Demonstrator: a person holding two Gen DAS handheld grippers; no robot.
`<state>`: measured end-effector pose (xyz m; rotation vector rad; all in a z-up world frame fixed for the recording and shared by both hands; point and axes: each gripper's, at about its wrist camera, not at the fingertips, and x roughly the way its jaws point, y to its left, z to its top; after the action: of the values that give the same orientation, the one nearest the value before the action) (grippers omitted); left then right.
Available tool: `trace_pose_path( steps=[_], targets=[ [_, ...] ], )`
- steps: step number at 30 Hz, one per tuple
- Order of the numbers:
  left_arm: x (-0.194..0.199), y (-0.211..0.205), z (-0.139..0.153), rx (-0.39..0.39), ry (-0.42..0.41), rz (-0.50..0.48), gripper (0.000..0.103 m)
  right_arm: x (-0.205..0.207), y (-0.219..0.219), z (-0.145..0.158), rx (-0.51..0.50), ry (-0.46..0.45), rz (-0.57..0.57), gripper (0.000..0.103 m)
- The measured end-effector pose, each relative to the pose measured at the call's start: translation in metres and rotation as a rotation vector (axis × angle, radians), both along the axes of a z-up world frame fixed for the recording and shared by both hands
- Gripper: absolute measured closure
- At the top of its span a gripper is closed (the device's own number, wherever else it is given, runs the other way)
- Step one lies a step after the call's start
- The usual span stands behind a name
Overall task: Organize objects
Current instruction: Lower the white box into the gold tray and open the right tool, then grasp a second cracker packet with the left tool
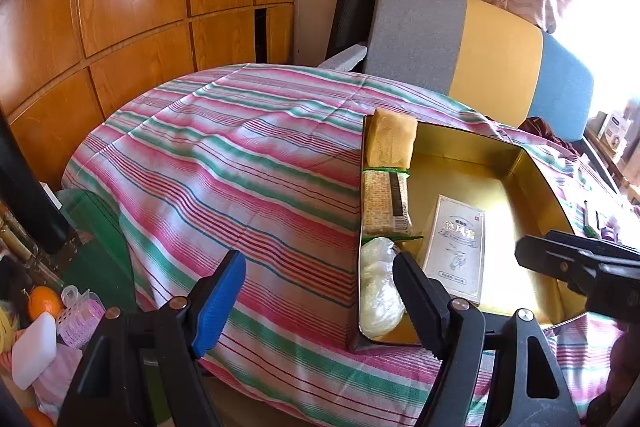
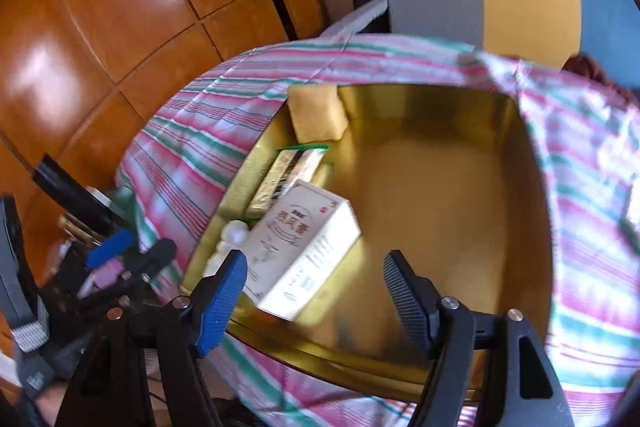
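A gold tin box (image 1: 516,163) sits on the striped cloth (image 1: 248,163). Along its left wall lie a yellow cake (image 1: 390,143), a cracker pack (image 1: 386,203) and a white bag (image 1: 378,287). A white carton (image 1: 454,247) lies on the box floor. My left gripper (image 1: 320,287) is open and empty over the cloth, beside the box's left wall. My right gripper (image 2: 314,283) is open and empty just above the box (image 2: 440,179), near the white carton (image 2: 304,247). The right gripper also shows in the left wrist view (image 1: 580,263).
A grey, yellow and blue sofa back (image 1: 480,51) stands behind the table. Wooden panels (image 1: 140,7) fill the left. Low on the left lie an orange (image 1: 44,301), a white sponge (image 1: 34,349) and a pink net item (image 1: 80,315).
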<state>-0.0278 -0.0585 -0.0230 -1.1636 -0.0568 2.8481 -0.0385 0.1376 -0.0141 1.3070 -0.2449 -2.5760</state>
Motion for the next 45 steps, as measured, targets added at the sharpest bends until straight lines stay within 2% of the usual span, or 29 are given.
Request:
trace_pose_path(
  steps=[8,12,18,24,27,31,35,38,45],
  targets=[
    [0.004,0.006,0.001,-0.013,0.013,-0.016,0.025,0.028,0.013,0.011,0.138,0.101,-0.017,0.031],
    [0.005,0.007,0.004,-0.012,0.022,-0.023,0.025,0.04,0.038,0.015,0.144,0.11,-0.063,0.031],
    [0.01,0.011,0.017,0.002,0.056,-0.039,0.025,0.064,0.105,0.014,0.156,0.084,-0.211,0.031],
    [0.015,0.023,0.036,0.021,0.097,-0.079,0.023,0.102,0.201,0.009,0.181,0.009,-0.428,0.031],
    [0.014,0.039,0.045,0.018,0.111,-0.135,0.023,0.124,0.254,0.011,0.153,-0.009,-0.578,0.031],
    [0.016,0.069,0.056,0.015,0.127,-0.222,0.023,0.161,0.328,0.013,0.081,0.003,-0.833,0.031],
    [0.017,0.109,0.063,0.006,0.131,-0.322,0.023,0.191,0.372,0.005,0.015,0.026,-1.025,0.031],
    [0.018,0.148,0.063,-0.005,0.115,-0.411,0.023,0.199,0.388,-0.004,-0.102,0.021,-1.078,0.031],
    [0.013,0.253,0.056,-0.011,0.03,-0.608,0.023,0.199,0.396,-0.012,-0.223,0.013,-1.056,0.031]
  ],
)
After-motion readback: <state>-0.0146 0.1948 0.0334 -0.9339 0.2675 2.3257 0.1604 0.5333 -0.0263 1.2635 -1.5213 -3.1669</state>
